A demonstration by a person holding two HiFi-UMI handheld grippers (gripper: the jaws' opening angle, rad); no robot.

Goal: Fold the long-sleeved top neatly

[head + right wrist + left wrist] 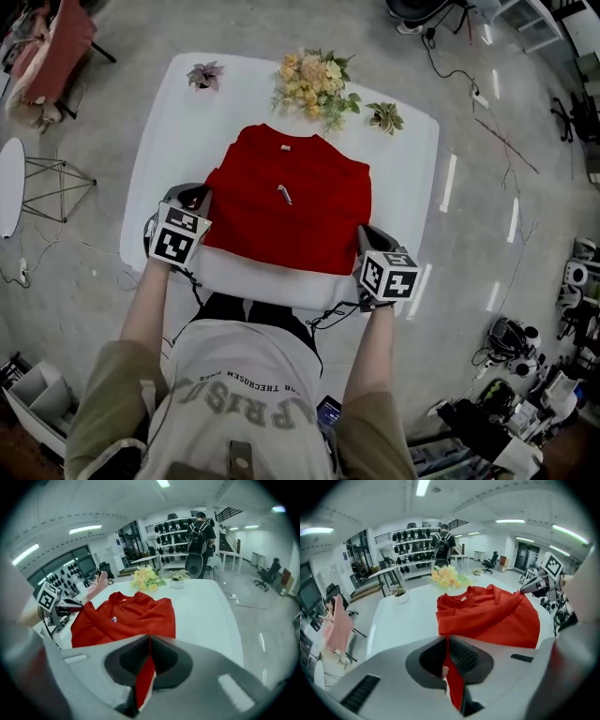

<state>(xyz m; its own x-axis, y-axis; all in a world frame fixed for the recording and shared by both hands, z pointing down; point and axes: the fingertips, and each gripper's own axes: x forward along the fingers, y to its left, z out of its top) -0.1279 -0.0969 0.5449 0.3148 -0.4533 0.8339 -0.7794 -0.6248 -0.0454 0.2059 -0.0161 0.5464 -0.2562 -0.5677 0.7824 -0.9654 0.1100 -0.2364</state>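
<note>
Top (pixel 286 211) pinched at both near corners.
Left claw (pixel 198 200) and right claw (pixel 367 235) each clamp red cloth; the rest lies ahead of them on the table (pixel 169 131).

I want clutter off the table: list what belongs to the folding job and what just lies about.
Job: red top, left hand-held gripper, right hand-held gripper, white table.
Lying about: flower bouquet, purplish plant, green plant.

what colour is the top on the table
The top is plain red, with a small pale mark near its middle. Head view shows it best.
</note>
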